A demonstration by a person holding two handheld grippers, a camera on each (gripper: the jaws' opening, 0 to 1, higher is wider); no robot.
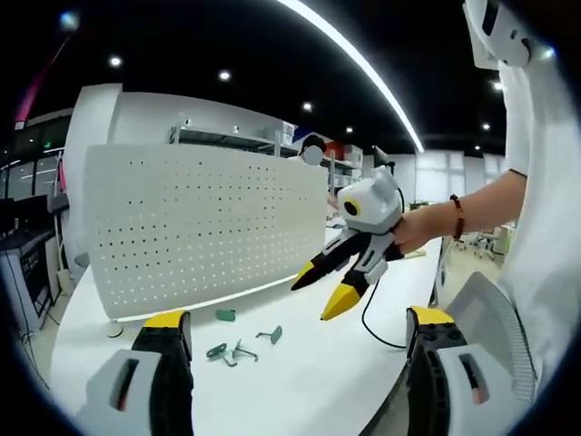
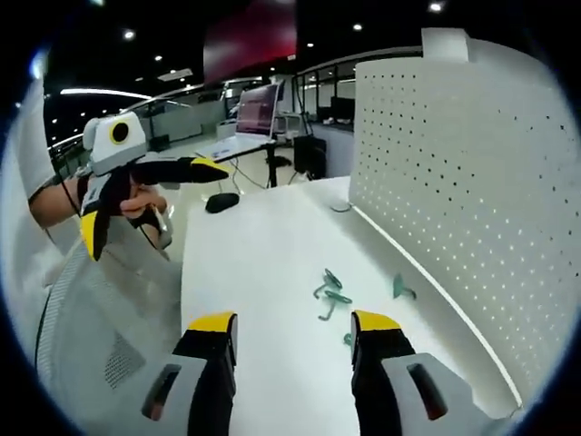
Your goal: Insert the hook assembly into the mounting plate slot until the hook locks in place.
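Hooks (image 1: pixel 238 350): about four, green | pegboard (image 1: pixel 200 227): one | table (image 1: pixel 300 381): one

A white table (image 2: pixel 245 272) carries a dark mouse (image 2: pixel 221 202) at its far end. Beyond it stand a monitor (image 2: pixel 258 109) and shelving (image 1: pixel 236 136); a mesh chair (image 2: pixel 100 336) sits near left.

left gripper (image 1: pixel 295 329): jaws apart, empty | right gripper (image 2: pixel 292 329): jaws apart, empty

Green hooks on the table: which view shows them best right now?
The right gripper view: the green hooks lie just ahead of its fingers, spread apart and larger. The left gripper view shows the same hooks smaller, near the pegboard.
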